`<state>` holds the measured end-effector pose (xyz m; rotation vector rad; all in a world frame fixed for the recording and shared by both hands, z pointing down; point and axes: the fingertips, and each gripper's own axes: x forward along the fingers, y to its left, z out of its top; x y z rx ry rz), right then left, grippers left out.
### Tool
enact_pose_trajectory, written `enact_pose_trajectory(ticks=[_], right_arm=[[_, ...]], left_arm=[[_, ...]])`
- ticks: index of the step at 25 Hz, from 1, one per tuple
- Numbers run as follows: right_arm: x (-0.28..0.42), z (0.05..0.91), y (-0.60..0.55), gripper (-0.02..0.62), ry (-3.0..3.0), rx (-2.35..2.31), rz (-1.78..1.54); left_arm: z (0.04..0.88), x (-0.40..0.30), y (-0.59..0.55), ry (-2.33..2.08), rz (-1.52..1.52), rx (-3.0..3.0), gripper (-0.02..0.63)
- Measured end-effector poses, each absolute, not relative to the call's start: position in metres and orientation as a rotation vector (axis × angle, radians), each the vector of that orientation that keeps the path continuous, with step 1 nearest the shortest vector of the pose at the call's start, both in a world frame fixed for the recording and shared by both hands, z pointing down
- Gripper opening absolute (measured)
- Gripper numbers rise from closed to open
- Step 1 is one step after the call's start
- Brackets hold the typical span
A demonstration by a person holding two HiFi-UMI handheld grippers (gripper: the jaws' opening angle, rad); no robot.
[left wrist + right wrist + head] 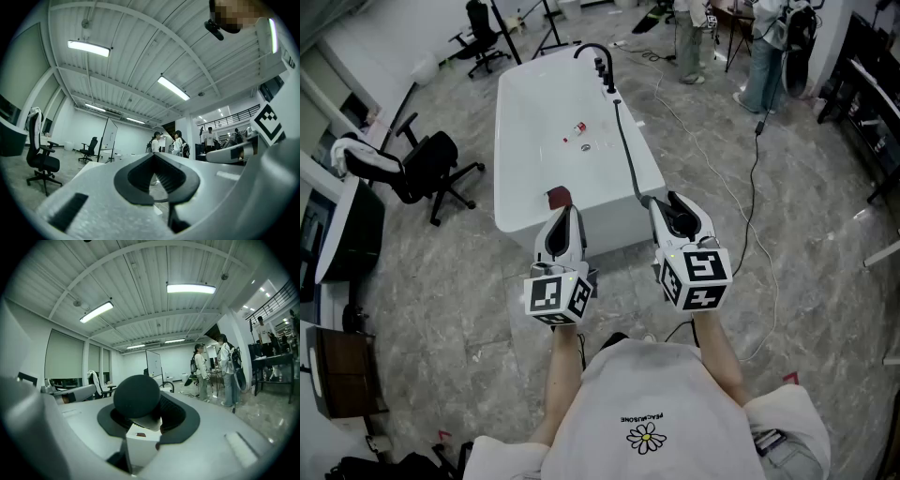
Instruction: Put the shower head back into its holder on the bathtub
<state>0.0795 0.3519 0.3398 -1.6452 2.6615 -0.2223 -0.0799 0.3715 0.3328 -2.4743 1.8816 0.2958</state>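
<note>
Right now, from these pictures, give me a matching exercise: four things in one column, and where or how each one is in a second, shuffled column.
Things:
1. shower head
2. faucet
3. office chair
4. left gripper

Places or states:
A. at the far end of the bathtub
B. shut, holding nothing
C. between the jaws of the right gripper
D. on the floor, left of the bathtub

Pairs: 1-C, 2-A, 3-D, 4-B
</note>
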Motion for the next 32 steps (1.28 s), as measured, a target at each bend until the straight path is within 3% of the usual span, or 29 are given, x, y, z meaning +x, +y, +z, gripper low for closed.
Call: enact_pose_trajectory(ticks=[32], right_arm=[[0.073,0.348,0.335,0.129,2.623,-1.6,-0.37]], left_arm=[[0.369,-0.146,0.406,2.139,0.237,-2.416,0.0]])
